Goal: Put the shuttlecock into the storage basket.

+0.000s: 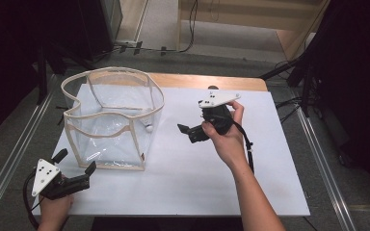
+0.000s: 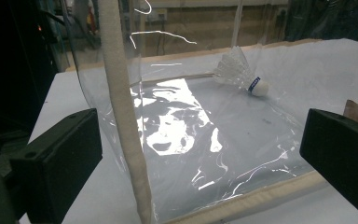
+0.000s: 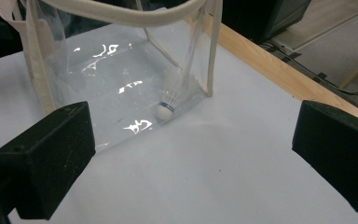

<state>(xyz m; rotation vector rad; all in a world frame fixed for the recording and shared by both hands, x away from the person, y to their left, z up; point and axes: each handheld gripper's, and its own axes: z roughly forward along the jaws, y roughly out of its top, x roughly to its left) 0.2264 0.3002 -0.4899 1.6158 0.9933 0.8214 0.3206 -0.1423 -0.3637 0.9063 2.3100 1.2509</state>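
Left claw point(image 1: 77, 163): jaws apart, empty, near bag point(image 1: 113, 118).
Right claw point(image 1: 185, 130): apart, empty.
Shuttlecock point(image 3: 170, 100): already inside bag; seemingly little left.

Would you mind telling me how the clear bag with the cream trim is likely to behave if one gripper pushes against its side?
The clear bag would probably give way: its film walls look thin and wrinkled. It seems light, holding just a shuttlecock, so it may slide on the smooth white table or tip. The cream trim seems its sole stiffening, hence likely floppy.
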